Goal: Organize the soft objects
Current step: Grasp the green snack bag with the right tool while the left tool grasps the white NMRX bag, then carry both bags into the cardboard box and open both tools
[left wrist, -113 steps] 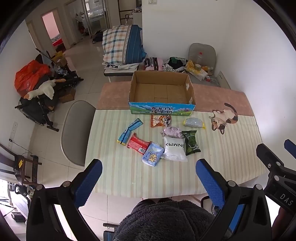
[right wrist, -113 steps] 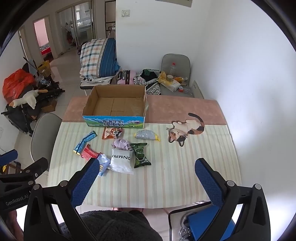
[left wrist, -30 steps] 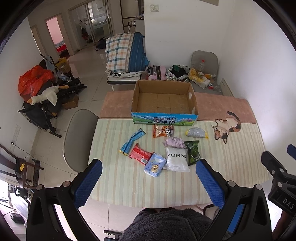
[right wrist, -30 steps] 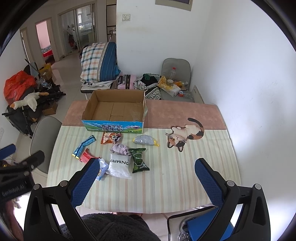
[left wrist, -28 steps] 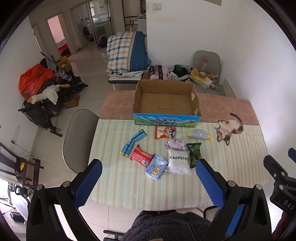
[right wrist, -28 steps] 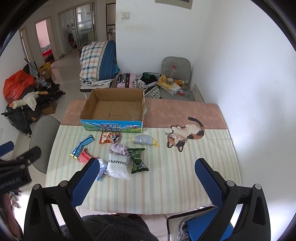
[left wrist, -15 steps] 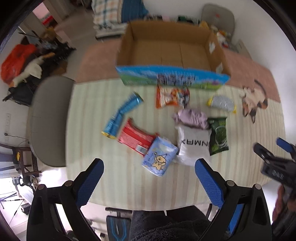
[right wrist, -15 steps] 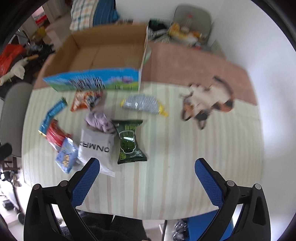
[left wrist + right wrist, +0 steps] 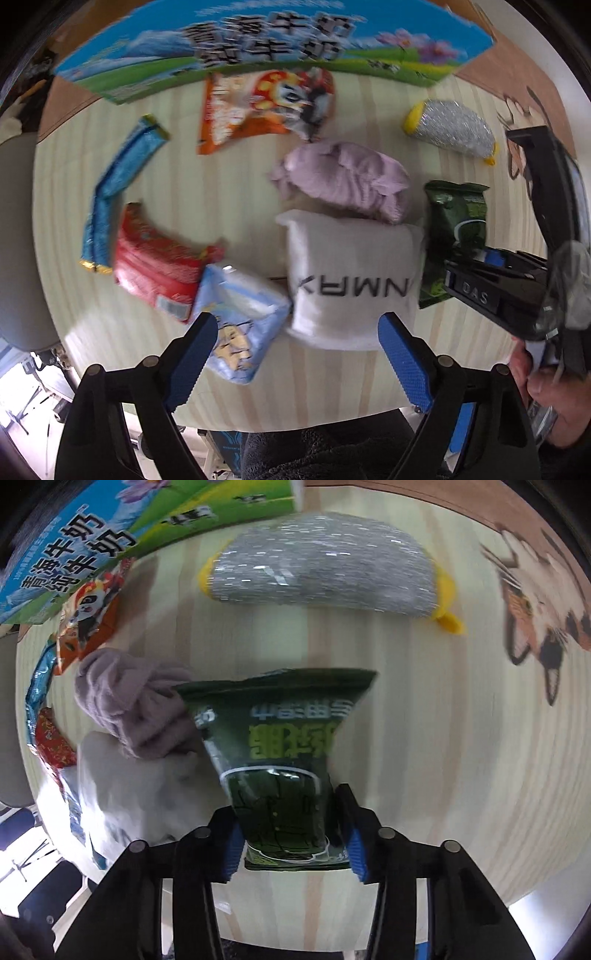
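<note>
Fingers of the right gripper [image 9: 290, 843] pinch the green packet's [image 9: 280, 746] near end on the tabletop [image 9: 443, 738], likely bound for the box [image 9: 258, 44], while the left gripper [image 9: 291, 354] hovers open above the white pouch [image 9: 351, 280].

Only a few bits read clearly: the white pouch [image 9: 351, 277] says "NMAX" upside down, the right gripper [image 9: 491, 291] body reads "DAS". Box and snack-bag Chinese lettering is too blurred.
</note>
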A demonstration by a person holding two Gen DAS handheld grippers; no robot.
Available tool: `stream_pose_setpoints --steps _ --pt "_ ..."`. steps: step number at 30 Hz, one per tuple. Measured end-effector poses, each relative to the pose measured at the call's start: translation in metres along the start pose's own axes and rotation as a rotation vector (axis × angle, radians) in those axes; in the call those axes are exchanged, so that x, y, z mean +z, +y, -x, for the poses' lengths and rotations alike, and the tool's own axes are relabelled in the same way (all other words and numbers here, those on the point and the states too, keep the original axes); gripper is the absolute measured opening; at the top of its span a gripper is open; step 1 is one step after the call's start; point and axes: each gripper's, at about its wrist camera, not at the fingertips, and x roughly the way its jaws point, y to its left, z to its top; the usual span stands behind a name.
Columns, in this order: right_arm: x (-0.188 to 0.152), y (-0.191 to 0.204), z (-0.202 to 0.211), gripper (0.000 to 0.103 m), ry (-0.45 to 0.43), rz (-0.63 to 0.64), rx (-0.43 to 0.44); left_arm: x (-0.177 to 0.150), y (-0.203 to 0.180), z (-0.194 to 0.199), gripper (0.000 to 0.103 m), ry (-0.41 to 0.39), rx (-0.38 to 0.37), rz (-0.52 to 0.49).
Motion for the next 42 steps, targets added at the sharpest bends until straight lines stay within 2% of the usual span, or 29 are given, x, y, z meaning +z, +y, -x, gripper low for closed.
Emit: stream_pose_setpoints --steps 2,6,8,10,13,15,16,18,21,26,28,30,33,35,38,40,42 --pt "-0.006 -0.016 -0.002 0.042 0.013 -0.014 -0.029 0.006 -0.012 -0.009 0.089 0.022 0.009 -0.025" --pt "-0.019 -0.049 -0.013 0.043 0.038 -0.064 0.006 0.018 -0.031 -0.034 0.089 0.106 -0.028 -0.042" --pt "-0.023 -0.060 -0.022 0.050 0.050 -0.085 0.035 0.022 -0.038 -0.047 0.089 0.153 -0.041 -0.033" --pt "-0.027 -0.070 -0.037 0.053 0.057 -0.116 0.056 0.025 -0.042 -0.056 0.090 0.164 0.013 -0.037" --pt "-0.033 -0.075 -0.066 0.053 0.063 -0.151 0.071 0.025 -0.041 -0.067 0.089 0.166 0.048 -0.022" --pt "-0.036 -0.079 -0.065 0.052 0.052 -0.149 0.063 0.024 -0.039 -0.070 0.079 0.149 0.032 0.010" --pt "-0.039 -0.080 -0.069 0.046 0.050 -0.148 0.062 0.022 -0.036 -0.067 0.077 0.136 0.029 0.022" --pt "-0.040 -0.078 -0.064 0.041 0.044 -0.153 0.072 0.013 -0.036 -0.053 0.070 0.102 0.037 0.024" --pt "-0.052 -0.079 -0.065 0.038 0.022 -0.142 0.105 -0.005 -0.038 -0.021 0.070 0.019 0.061 0.017" --pt "-0.072 -0.069 -0.031 0.038 -0.066 -0.081 0.174 -0.029 -0.026 0.071 0.070 -0.152 -0.015 0.052" --pt "-0.075 -0.062 -0.012 0.038 -0.111 -0.063 0.207 -0.028 -0.019 0.109 0.070 -0.220 -0.040 0.060" --pt "-0.075 -0.052 0.010 0.038 -0.163 -0.045 0.247 -0.007 -0.010 0.138 0.070 -0.269 -0.063 0.055" --pt "-0.044 -0.033 0.068 0.038 -0.242 -0.014 0.292 0.033 -0.001 0.173 0.070 -0.318 -0.072 0.035" --pt "-0.002 -0.030 0.118 0.038 -0.279 0.002 0.306 0.067 0.011 0.191 0.070 -0.332 -0.051 0.019" --pt "0.048 -0.006 0.143 0.038 -0.299 -0.001 0.283 0.132 0.026 0.193 0.070 -0.306 -0.007 -0.002" --pt "0.114 0.010 0.147 0.038 -0.283 -0.001 0.266 0.173 0.030 0.185 0.070 -0.264 0.003 -0.017" --pt "0.161 0.032 0.150 0.038 -0.253 -0.003 0.241 0.216 0.041 0.171 0.070 -0.210 0.003 -0.024"
